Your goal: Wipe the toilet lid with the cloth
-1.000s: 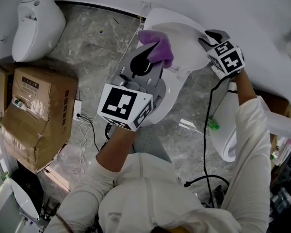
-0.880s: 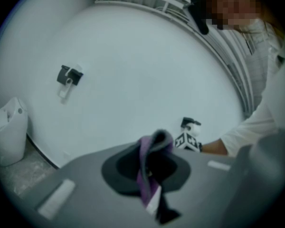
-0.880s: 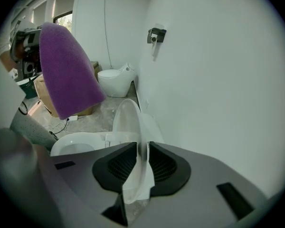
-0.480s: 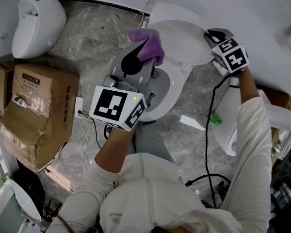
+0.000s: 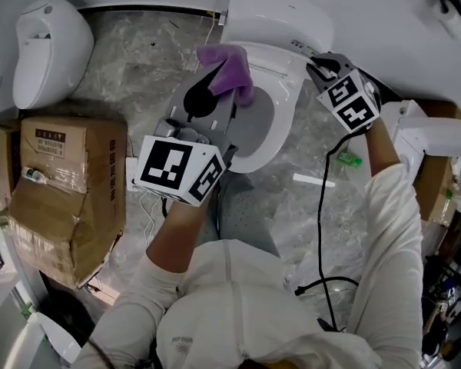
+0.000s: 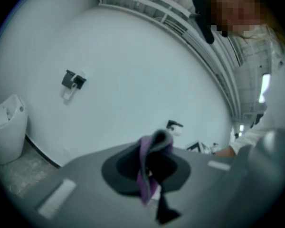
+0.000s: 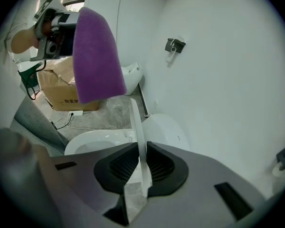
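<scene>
Jaws of right gripper [image 7: 140,163] just closed onto edge of toilet lid [image 7: 137,122]; left gripper [image 5: 215,83] clenched on purple cloth [image 5: 227,66] near it; wiping apparently still to begin.

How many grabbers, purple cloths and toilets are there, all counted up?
Grippers: 2, the left gripper and the right gripper, whose jaws have just been closing on the toilet lid
Cloths: 1, the purple cloth
Toilets: 2, the middle toilet and the left toilet; a white shape at right is too cut off to tell
Total: 5
</scene>
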The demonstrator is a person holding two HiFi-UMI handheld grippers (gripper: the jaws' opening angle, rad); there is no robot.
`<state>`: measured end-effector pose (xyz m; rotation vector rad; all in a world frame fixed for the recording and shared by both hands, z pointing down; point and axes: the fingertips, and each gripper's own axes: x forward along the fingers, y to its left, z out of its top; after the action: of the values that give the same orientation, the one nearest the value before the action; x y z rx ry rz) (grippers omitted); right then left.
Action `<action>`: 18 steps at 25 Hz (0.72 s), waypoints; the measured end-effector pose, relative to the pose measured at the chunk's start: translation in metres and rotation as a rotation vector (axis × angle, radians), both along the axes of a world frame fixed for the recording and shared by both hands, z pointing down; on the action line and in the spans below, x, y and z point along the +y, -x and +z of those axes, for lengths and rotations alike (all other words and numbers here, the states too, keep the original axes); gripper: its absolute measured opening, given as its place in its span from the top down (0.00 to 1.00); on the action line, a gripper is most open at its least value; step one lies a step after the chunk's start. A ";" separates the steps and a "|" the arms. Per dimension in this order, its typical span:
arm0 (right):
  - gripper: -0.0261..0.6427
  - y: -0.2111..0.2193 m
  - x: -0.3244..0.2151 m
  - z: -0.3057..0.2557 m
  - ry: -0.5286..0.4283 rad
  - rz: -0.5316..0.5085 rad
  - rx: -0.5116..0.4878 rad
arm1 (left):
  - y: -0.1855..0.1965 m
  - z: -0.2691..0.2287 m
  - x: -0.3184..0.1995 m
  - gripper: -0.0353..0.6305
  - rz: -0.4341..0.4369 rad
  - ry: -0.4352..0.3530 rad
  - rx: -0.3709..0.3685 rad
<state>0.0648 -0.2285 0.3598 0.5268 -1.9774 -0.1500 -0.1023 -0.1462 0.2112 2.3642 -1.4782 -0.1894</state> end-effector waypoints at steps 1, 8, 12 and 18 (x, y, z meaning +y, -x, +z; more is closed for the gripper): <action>0.87 0.001 0.016 0.003 -0.004 0.001 0.005 | 0.002 0.000 0.009 0.93 0.009 -0.002 -0.001; 0.85 0.010 0.115 0.035 0.006 -0.001 0.038 | 0.004 0.004 0.065 0.93 0.078 -0.009 -0.003; 0.84 0.015 0.158 0.059 0.010 -0.034 0.077 | 0.005 0.012 0.083 0.93 0.100 0.006 -0.001; 0.82 0.022 0.201 0.092 0.002 -0.071 0.110 | 0.005 0.031 0.090 0.93 0.101 0.036 0.010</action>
<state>0.0428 -0.0272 0.4514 0.4383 -1.8889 -0.2164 -0.1075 -0.0559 0.2420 2.3987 -1.3421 -0.1483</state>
